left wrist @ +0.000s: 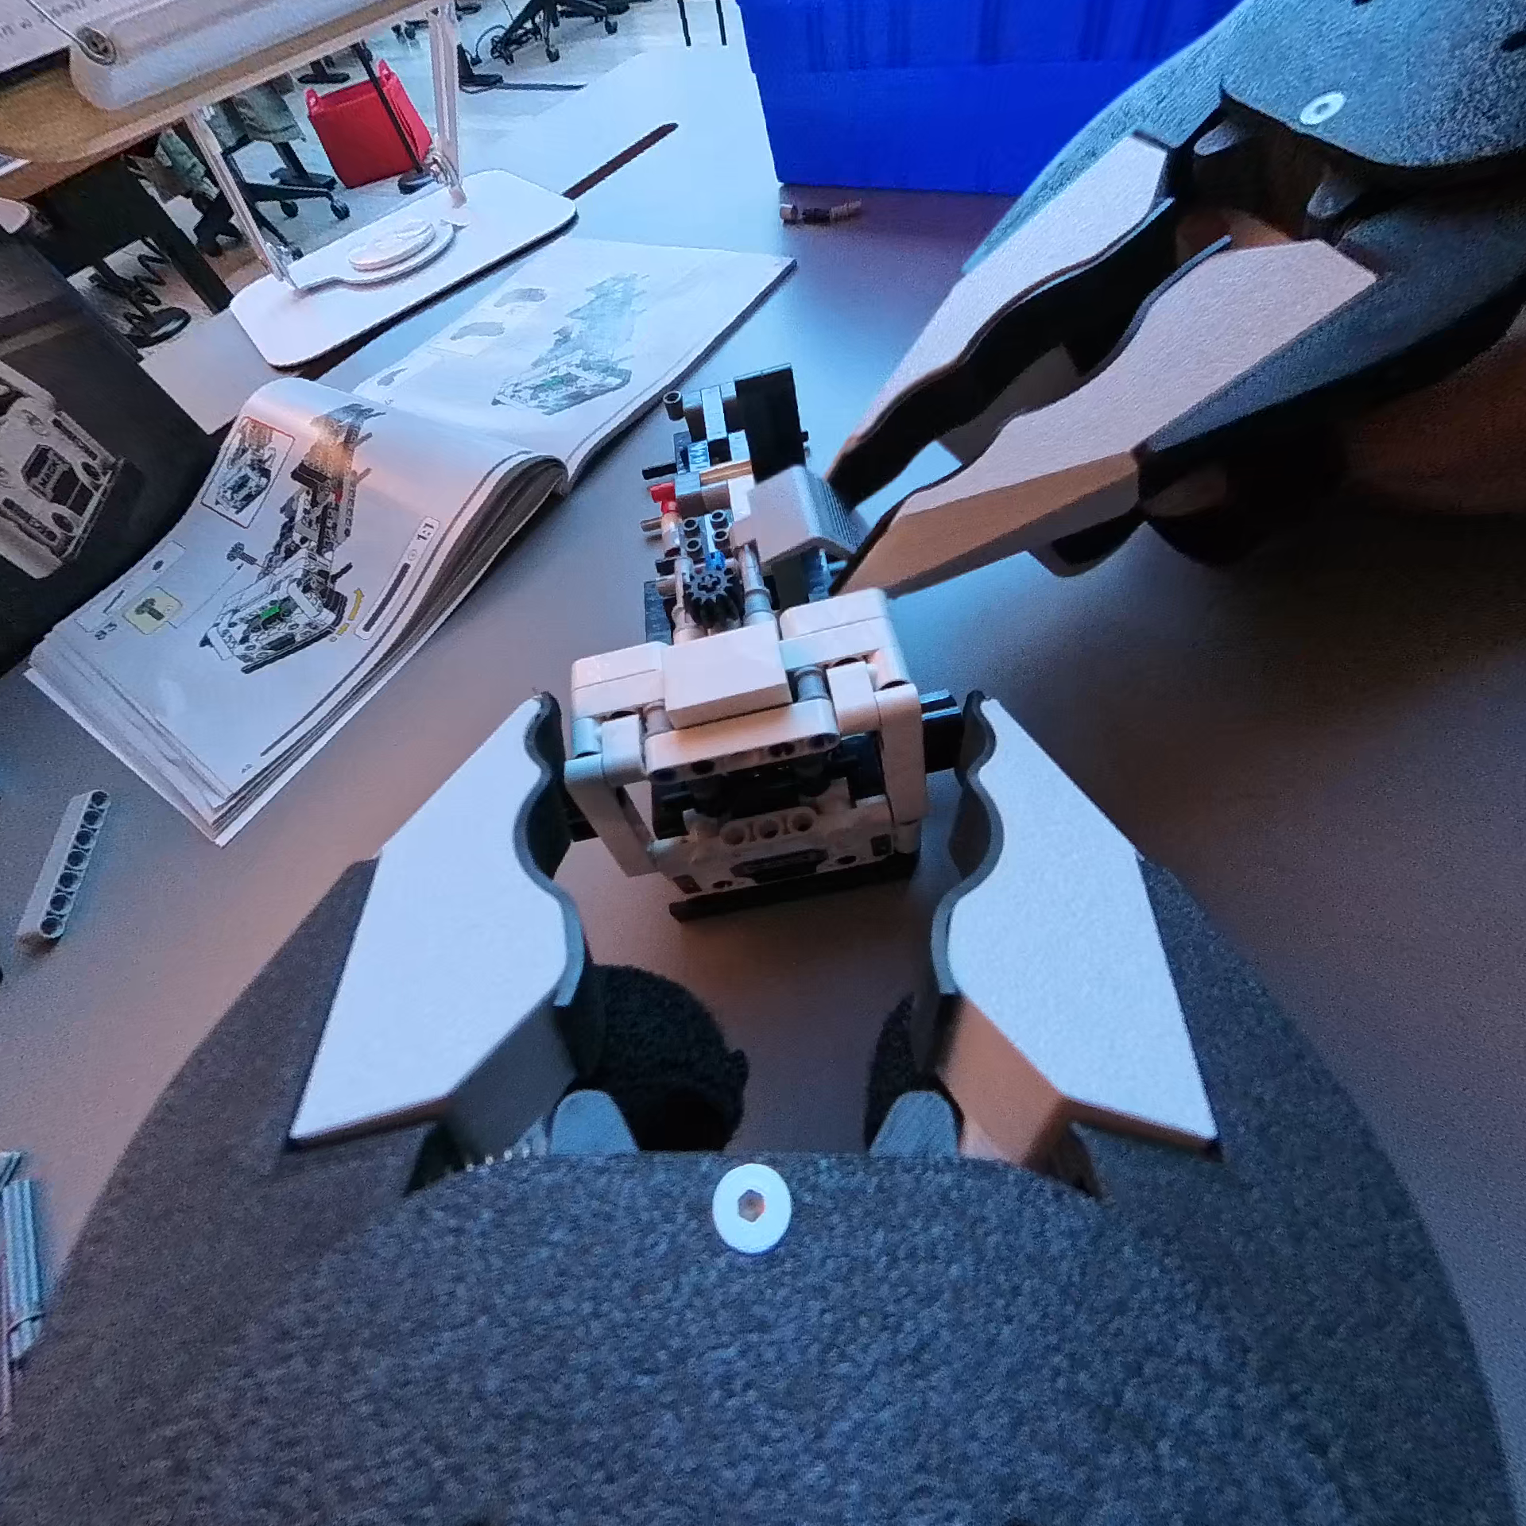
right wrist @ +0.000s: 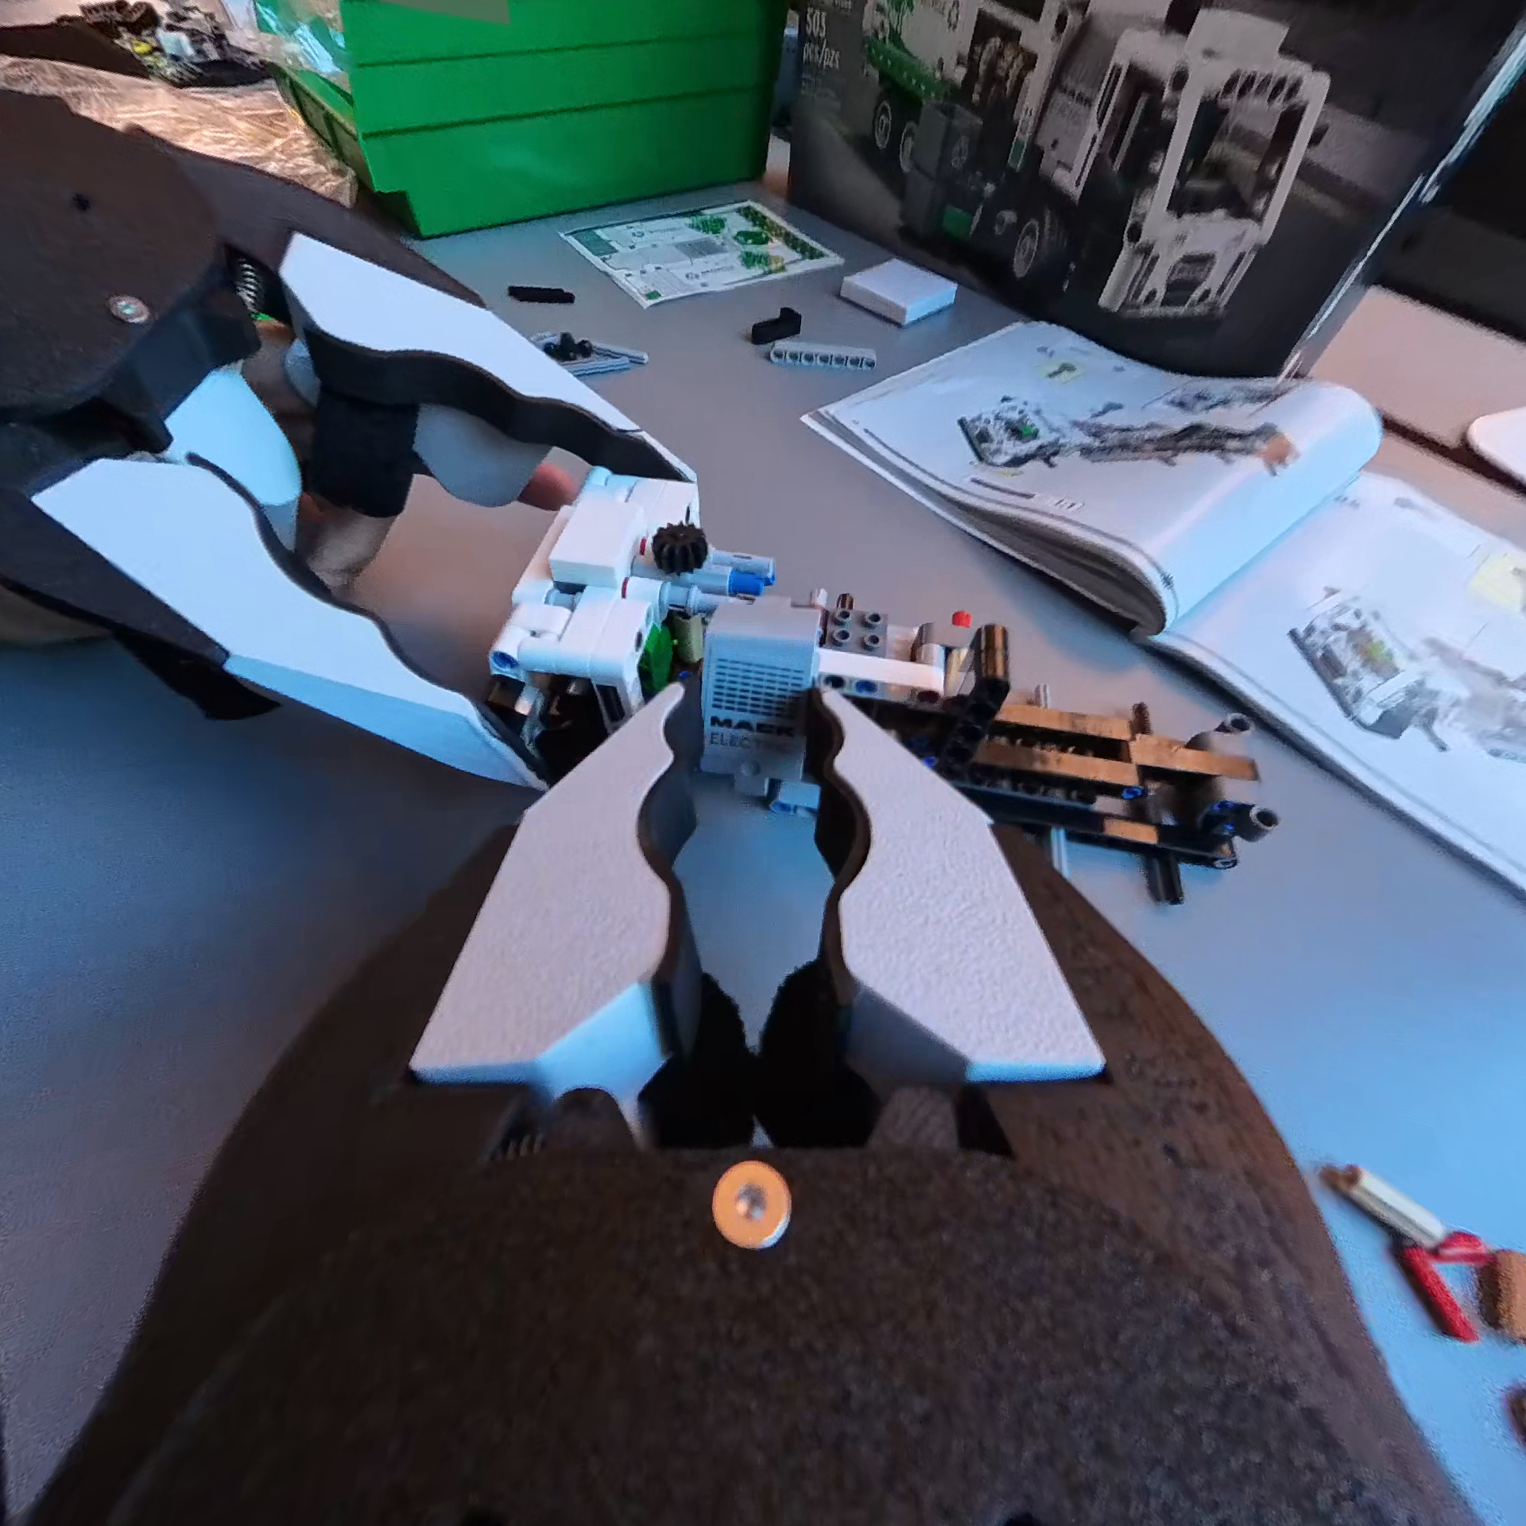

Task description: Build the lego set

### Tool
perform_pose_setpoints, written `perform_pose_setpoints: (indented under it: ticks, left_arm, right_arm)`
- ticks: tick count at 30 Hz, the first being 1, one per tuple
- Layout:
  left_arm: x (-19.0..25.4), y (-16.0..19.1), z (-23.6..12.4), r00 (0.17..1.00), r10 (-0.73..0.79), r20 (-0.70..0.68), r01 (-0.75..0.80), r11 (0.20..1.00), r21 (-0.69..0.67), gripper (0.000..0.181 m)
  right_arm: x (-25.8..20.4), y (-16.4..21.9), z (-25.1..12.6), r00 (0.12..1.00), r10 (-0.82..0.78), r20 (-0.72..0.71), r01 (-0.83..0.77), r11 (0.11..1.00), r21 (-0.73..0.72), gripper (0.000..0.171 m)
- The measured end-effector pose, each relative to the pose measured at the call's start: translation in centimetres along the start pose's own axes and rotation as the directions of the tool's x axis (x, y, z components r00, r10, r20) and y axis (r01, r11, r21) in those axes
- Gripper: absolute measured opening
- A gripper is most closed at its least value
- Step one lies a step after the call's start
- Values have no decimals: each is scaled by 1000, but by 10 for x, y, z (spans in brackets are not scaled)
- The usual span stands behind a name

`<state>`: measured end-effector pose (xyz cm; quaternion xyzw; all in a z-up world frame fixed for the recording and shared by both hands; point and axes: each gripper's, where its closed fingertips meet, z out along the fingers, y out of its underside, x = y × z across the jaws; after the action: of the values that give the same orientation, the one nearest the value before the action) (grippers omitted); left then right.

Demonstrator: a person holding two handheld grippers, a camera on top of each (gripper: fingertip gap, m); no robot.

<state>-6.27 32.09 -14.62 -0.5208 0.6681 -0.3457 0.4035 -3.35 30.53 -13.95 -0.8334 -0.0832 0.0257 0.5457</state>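
Note:
The partly built lego truck (left wrist: 743,727) lies on the dark table with its white cab end toward me and its black chassis (right wrist: 1073,751) stretching away. My left gripper (left wrist: 760,718) is shut on the white cab, one finger on each side; it also shows in the right wrist view (right wrist: 607,627). My right gripper (right wrist: 750,698) is shut on a grey grille block (right wrist: 755,661) that sits on the chassis behind the cab. It enters the left wrist view from the upper right (left wrist: 836,533). A black gear (left wrist: 710,590) sits between cab and block.
An open instruction booklet (left wrist: 330,578) lies left of the model and shows in the right wrist view (right wrist: 1156,512). Around it are a lamp base (left wrist: 396,264), a blue bin (left wrist: 950,82), a green bin (right wrist: 537,107), the set's box (right wrist: 1115,165), a sticker sheet (right wrist: 702,248) and loose grey beams (left wrist: 66,867). One gripper's finger ends stand about 4 cm off the other's.

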Motion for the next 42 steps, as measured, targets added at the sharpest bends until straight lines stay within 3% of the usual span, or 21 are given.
perform_pose_setpoints:
  ticks: [3,13,20,30,37,42]
  left_arm:
    - [1,0,0,1000,5,-2,-5,1000,1,94]
    - [0,0,0,1000,-2,0,2,1000,1,94]
    - [0,0,0,1000,-2,1,2,1000,1,94]
    - [0,0,0,1000,3,6,-3,1000,0,94]
    - [0,0,0,1000,2,5,-2,1000,0,94]
    - [2,-1,0,1000,10,-7,-10,1000,3,94]
  right_arm:
    - [-2,2,-1,990,125,68,-125,992,-14,24]
    - [4,4,4,991,-113,-72,111,993,-41,24]
    - [2,-3,0,1000,5,-28,-5,1000,16,24]
    - [3,3,4,995,96,-37,-98,994,-48,23]
    - [6,-10,-14,995,24,-92,-19,998,53,22]
    - [5,-10,-8,989,144,-44,-144,989,-12,22]
